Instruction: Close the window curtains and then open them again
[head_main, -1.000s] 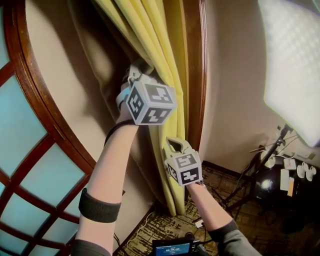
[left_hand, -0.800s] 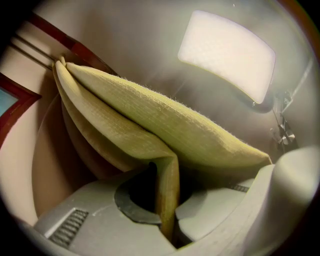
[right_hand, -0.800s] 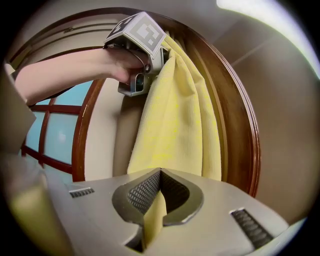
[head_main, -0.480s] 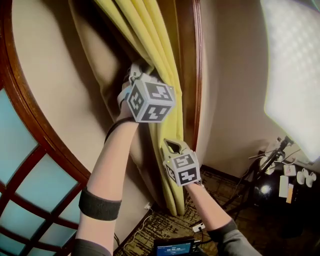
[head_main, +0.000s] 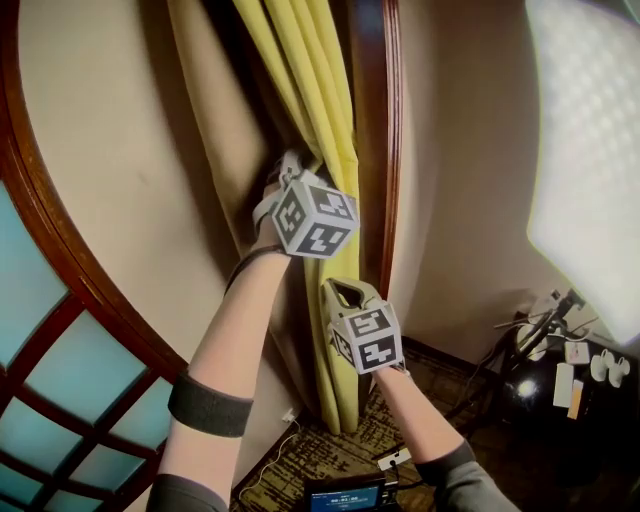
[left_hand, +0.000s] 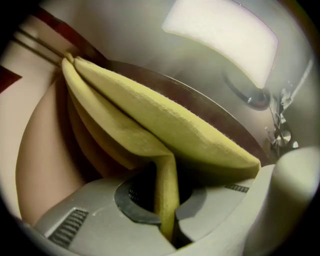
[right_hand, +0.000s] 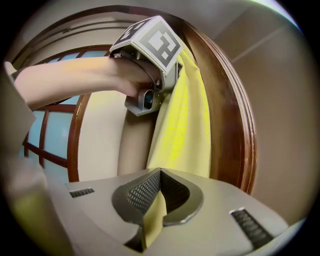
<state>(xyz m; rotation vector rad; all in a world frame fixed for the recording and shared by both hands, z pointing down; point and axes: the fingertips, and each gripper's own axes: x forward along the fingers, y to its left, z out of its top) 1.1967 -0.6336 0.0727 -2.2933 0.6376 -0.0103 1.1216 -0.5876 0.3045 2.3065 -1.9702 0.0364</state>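
Two grippers were mine, and both were closed on the same yellow curtain (head_main: 325, 110). My left gripper (left_hand: 167, 222) had a narrow fold of that cloth pinched tight between its jaws, with the rest of the fabric billowing up and away in thick pleats. My right gripper (right_hand: 151, 220) sat lower on the curtain, and its jaws were pressed together on a thin yellow edge.

From my head, the curtain hung bunched into a narrow column against the dark wooden frame (head_main: 374, 140) on its right. My left hand (head_main: 268, 222) gripped high and my right forearm (head_main: 420, 425) reached up from below. A beige drape (head_main: 215, 130) hung just to the left of the yellow one, partly in shadow, and it crowded the side my left gripper came in from. Further left ran the curved wooden arch (head_main: 60, 260) of a window, with blue glass panes (head_main: 50, 375) behind its bars.

A black band (head_main: 210, 403) circled my left forearm. To the right, a large bright softbox (head_main: 590, 140) filled the upper corner, and a light stand (head_main: 545, 312) stood under it beside some small white items I could not make out. Patterned carpet (head_main: 335, 450) covered the floor below, with a white power strip (head_main: 393, 459) on it, and the top of a small screen (head_main: 345, 495) showed at the bottom edge.
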